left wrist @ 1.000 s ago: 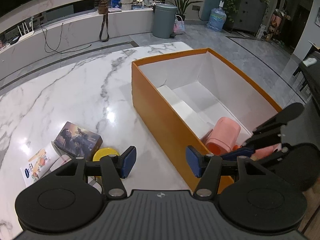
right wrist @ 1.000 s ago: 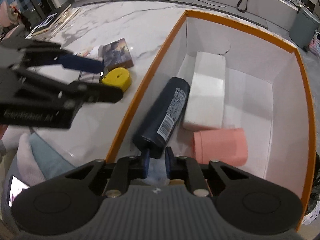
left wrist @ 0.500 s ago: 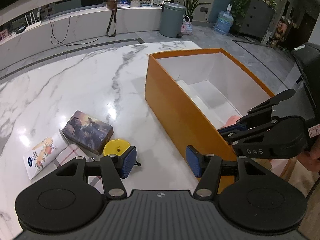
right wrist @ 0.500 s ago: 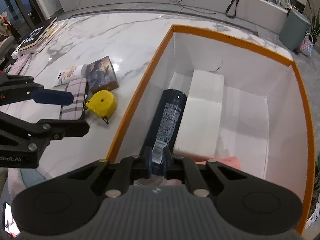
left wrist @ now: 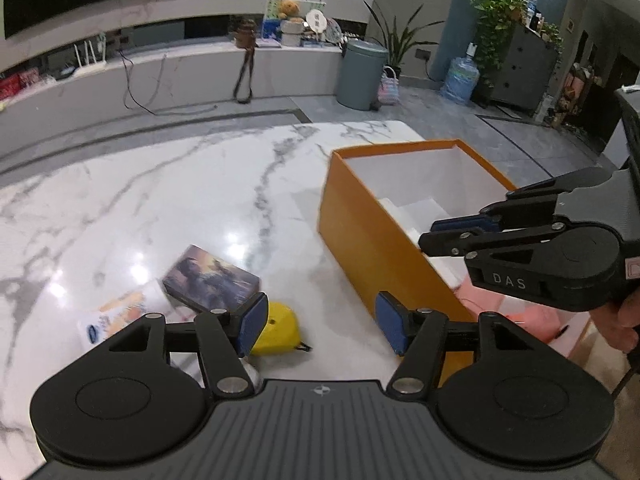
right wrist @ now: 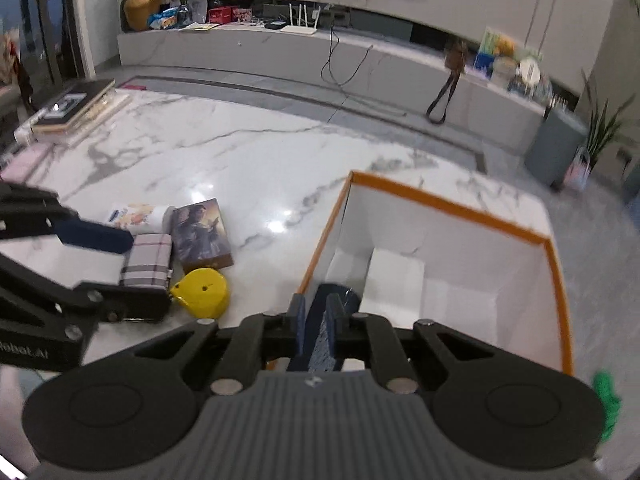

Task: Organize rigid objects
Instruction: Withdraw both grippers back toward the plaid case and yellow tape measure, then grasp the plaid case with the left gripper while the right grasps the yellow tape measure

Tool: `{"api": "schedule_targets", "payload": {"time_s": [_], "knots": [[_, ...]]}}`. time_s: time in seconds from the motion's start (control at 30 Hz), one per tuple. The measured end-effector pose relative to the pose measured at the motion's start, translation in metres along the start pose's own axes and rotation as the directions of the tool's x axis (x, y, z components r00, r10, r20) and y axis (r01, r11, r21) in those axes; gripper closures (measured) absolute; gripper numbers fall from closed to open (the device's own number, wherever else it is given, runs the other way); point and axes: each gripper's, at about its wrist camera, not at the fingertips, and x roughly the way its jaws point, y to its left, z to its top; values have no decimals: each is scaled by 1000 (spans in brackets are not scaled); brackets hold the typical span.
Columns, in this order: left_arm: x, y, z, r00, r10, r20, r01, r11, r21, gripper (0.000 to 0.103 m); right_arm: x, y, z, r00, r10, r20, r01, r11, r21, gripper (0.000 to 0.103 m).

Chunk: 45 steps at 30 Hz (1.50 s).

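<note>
An orange box (right wrist: 448,204) with white walls stands on the marble table (right wrist: 248,160). In it lie a white block (right wrist: 394,280), a dark bottle (right wrist: 344,298) and a pink cup (left wrist: 520,312). My right gripper (right wrist: 316,310) hangs over the box's near end, above the bottle, shut with nothing in it. Left of the box lie a yellow tape measure (left wrist: 278,330), a picture box (left wrist: 210,282), a plaid case (right wrist: 148,264) and a white packet (left wrist: 116,316). My left gripper (left wrist: 320,326) hovers over the tape measure, its jaws opening with nothing between them.
A stack of books (right wrist: 76,108) lies at the table's far left edge. A hand (left wrist: 624,320) holds the right gripper beside the box. A low marble shelf (left wrist: 180,68) and a grey bin (left wrist: 362,74) stand beyond the table.
My right gripper has lifted and tipped upward, away from the bottle in the box. My left gripper has drifted left from the box toward the tape measure.
</note>
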Motion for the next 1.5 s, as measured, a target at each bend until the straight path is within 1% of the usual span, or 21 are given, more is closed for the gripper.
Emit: {"api": "schedule_targets", "payload": {"time_s": [0.07,0.17,0.23,0.33,0.47,0.63,0.73,0.87,0.93,1.03,1.07,1.17,1.23,1.27,1.3,1.4,1.43,1.47,1.5], "knots": [[-2,5,-1,1000,-1,4,1,1000,0,30,-2,4,2,999,36,16,-36,999,-3,91],[-3,14,-2,1000,1,3,-1,1000,-25,30,-4,17,7,998,41,40,-40,999,-35,86],[-3,21,-3,1000,9,2,-9,999,-37,31,-3,25,9,998,55,38,-53,997,-54,86],[-2,30,-4,1000,26,-10,-27,999,-45,31,5,37,12,996,83,18,-81,995,-64,85],[1,43,-8,998,34,-44,-37,997,-69,31,22,54,12,994,111,-25,-113,991,-77,80],[6,60,-17,995,41,-95,-50,994,-94,31,46,70,9,988,128,-84,-134,989,-66,79],[8,69,-23,993,39,-111,-51,993,-108,31,57,76,7,985,133,-108,-140,988,-63,76],[11,81,-28,992,53,-116,-69,988,-141,31,69,81,7,982,136,-132,-145,988,-54,72],[13,88,-30,992,47,-118,-67,983,-171,30,73,82,8,980,143,-139,-151,988,-43,68],[20,99,-35,990,47,-130,-76,969,-234,31,81,85,10,980,138,-145,-146,988,-47,66],[24,102,-36,990,45,-136,-79,963,-257,30,84,86,11,980,131,-148,-140,989,-53,64],[38,112,-38,986,44,-162,-98,936,-338,31,97,87,14,980,114,-166,-123,991,-49,57],[43,118,-39,985,55,-162,-113,920,-375,31,106,86,18,979,92,-179,-99,995,-29,57],[45,120,-39,985,64,-159,-122,912,-392,31,110,84,19,978,93,-185,-97,995,-12,57],[47,122,-38,985,69,-158,-129,904,-408,29,113,83,20,977,97,-191,-98,995,0,54],[53,127,-37,988,37,-153,-105,881,-462,28,120,82,19,970,123,-208,-120,992,27,48],[55,128,-37,987,33,-157,-104,875,-472,27,121,82,19,969,126,-212,-123,992,26,47],[58,127,-37,986,33,-166,-109,873,-475,26,121,83,18,970,126,-207,-124,992,24,43],[60,126,-37,984,44,-172,-122,872,-474,25,122,84,18,970,126,-207,-124,992,20,42]]}}
